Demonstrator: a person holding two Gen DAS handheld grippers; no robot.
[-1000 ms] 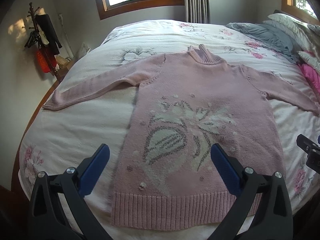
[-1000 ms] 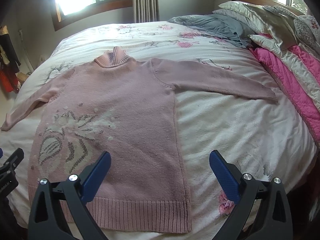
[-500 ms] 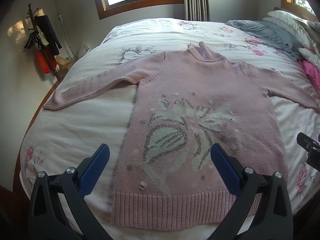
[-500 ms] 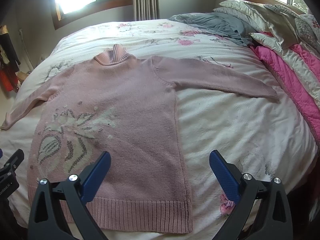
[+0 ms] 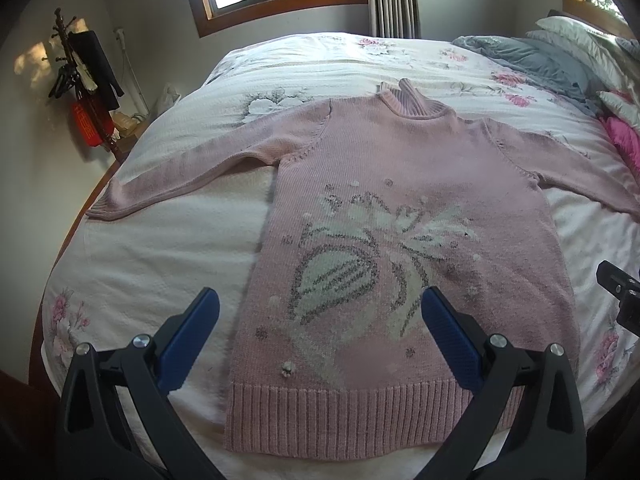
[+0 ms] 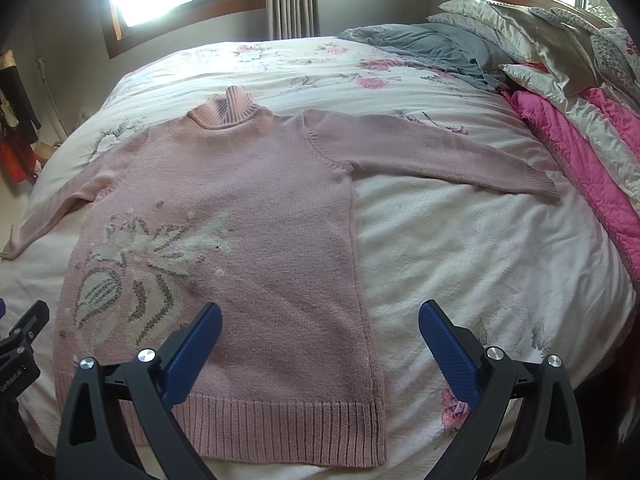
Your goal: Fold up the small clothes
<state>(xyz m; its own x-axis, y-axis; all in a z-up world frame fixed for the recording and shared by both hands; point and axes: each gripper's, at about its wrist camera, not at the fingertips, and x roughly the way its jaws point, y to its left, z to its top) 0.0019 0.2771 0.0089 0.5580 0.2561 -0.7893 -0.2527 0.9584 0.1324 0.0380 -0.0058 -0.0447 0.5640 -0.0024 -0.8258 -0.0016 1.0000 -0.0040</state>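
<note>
**Sweater spread flat, both grippers empty: where the fold could slip**

On the far left, the sweater's left sleeve point(image 5: 176, 176) is lying stretched toward the edge of the bed point(image 5: 132, 264); a pinch taken too near the cuff is likely to be dragging the shoulder along and skewing the body.

The left gripper point(image 5: 320, 320) is hovering above the hem with its jaws standing wide apart and holding nothing. Closing here risks catching the quilt together with the knit, since the ribbed hem point(image 5: 340, 420) is resting right at the bed's near edge.

The pink sweater point(image 6: 240, 200) is lying face up in the middle of the bed, collar pointing toward the window, both sleeves out sideways. The loose knit is probably stretching and sagging if lifted from one point.

The right gripper point(image 6: 320, 324) is likewise gaping wide and empty, hanging over the sweater's right side seam. Further right, the right sleeve point(image 6: 448, 160) is reaching toward the pink quilt point(image 6: 580, 160) and the pillows, where a swung cuff could be snagging.
</note>
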